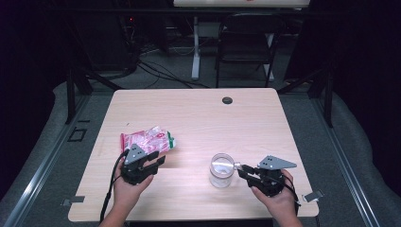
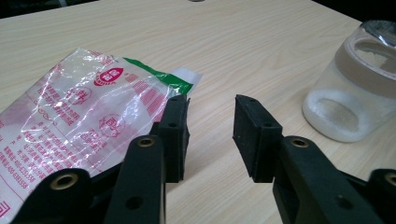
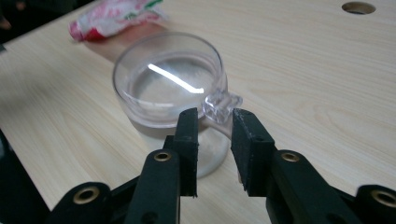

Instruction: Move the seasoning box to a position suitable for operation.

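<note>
I am closing my right gripper (image 3: 214, 133) around the clear mug's (image 1: 222, 170) handle (not pinched yet); my left gripper (image 2: 211, 126), open, is touching the snack bag (image 1: 147, 140) left of the mug. Off-centre jaws could tip it.

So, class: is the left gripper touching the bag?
Touching. In the left gripper view, one pad of the left gripper rests against the bag's edge; nothing is between the jaws.

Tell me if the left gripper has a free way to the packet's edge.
Probably yes: the left gripper has its jaws apart, one pad already beside the packet edge, which lies flat on the table with nothing between; the jar stands off aside.
</note>
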Demonstrator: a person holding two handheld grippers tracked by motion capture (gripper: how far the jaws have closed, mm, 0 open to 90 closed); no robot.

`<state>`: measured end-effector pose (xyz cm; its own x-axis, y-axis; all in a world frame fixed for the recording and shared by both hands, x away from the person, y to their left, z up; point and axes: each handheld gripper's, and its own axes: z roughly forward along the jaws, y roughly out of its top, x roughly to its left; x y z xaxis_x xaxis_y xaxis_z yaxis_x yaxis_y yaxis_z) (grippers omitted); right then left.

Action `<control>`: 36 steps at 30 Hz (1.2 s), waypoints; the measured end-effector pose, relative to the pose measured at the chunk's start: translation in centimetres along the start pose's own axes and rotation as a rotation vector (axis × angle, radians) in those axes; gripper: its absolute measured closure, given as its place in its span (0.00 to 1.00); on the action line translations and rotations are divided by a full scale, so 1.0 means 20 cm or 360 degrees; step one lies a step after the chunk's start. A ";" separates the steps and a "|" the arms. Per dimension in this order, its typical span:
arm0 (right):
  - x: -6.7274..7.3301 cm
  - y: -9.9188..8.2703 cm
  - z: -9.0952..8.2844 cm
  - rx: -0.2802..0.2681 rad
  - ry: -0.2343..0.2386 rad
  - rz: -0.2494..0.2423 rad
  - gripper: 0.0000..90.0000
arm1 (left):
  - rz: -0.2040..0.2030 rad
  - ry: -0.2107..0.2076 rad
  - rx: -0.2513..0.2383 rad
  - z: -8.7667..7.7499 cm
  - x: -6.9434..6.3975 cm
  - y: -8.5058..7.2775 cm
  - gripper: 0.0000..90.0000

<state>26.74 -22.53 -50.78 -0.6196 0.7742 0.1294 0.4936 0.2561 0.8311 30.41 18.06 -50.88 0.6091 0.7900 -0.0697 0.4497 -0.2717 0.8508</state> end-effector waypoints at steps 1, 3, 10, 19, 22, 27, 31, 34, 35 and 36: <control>0.00 0.01 -0.01 -0.0027 0.0005 0.0013 0.82 | 0.0002 -0.0002 -0.0002 0.00 0.00 0.00 0.75; 0.01 0.02 -0.02 -0.0066 -0.0038 0.0013 0.86 | 0.0007 -0.0008 0.0011 0.00 -0.01 0.00 0.79; 0.02 0.04 -0.02 -0.0112 -0.0088 -0.0008 0.90 | 0.0007 -0.0034 0.0025 0.02 -0.03 0.00 0.86; 0.04 0.06 0.00 -0.0169 -0.0121 0.0016 0.94 | 0.0060 -0.0068 0.0058 0.05 -0.08 0.00 0.97; 0.04 0.07 0.01 -0.0163 -0.0142 0.0014 0.95 | 0.0086 -0.0103 0.0063 0.06 -0.11 0.00 0.99; 0.03 0.07 0.03 -0.0138 -0.0161 0.0030 0.96 | 0.0116 -0.0150 0.0085 0.08 -0.15 0.01 1.00; 0.02 0.07 0.04 -0.0125 -0.0155 0.0048 0.95 | 0.0127 -0.0186 0.0100 0.11 -0.18 0.02 1.00; 0.01 0.06 0.05 -0.0111 -0.0155 0.0054 0.95 | 0.0159 -0.0261 0.0121 0.15 -0.25 0.04 1.00; 0.01 0.06 0.05 -0.0108 -0.0150 0.0061 0.95 | 0.0167 -0.0278 0.0123 0.16 -0.27 0.04 1.00; 0.01 0.06 0.05 -0.0108 -0.0150 0.0061 0.95 | 0.0167 -0.0278 0.0123 0.16 -0.27 0.04 1.00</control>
<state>27.80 -21.43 -50.36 -0.5396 0.8343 0.1129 0.4711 0.1880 0.8618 29.70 11.81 -51.48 0.7562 0.6498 -0.0774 0.4222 -0.3941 0.8164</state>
